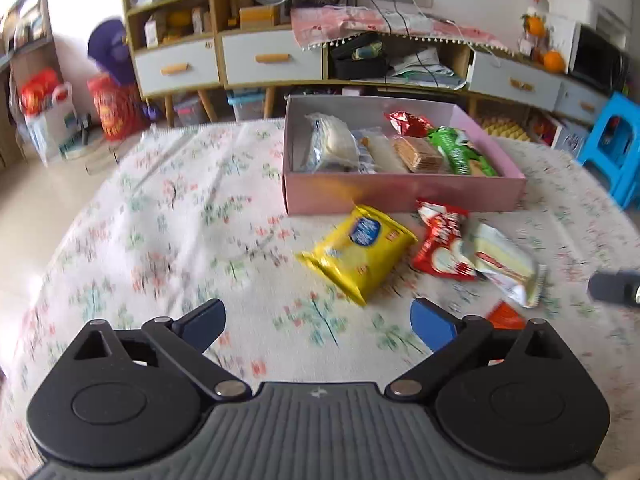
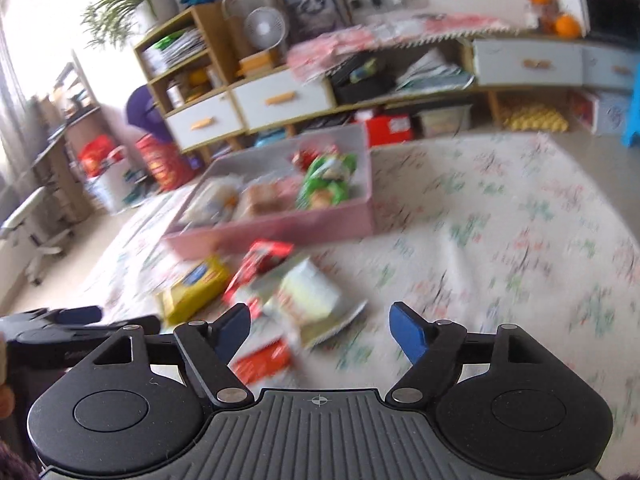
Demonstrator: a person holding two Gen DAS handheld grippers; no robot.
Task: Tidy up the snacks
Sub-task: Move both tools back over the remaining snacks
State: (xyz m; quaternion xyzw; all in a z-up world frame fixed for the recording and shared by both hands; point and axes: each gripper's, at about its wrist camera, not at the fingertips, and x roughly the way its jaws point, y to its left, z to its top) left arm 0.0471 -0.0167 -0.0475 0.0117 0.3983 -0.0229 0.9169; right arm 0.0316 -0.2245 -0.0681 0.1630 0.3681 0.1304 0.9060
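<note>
On a floral-cloth surface, both grippers hang released and empty: left gripper, right gripper. Loose snacks, a yellow packet and red packet, lie at 6 o'clock of the pink box. Overlapping wrappers risk a double grab. Only the right view shows the left gripper, at 9 o'clock.

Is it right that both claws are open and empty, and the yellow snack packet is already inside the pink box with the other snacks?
Not quite. The yellow snack packet is not inside the pink box; it lies on the floral tablecloth just in front of it, as the left wrist view shows. The rest holds: the left claw and right claw are both open and empty.
</note>
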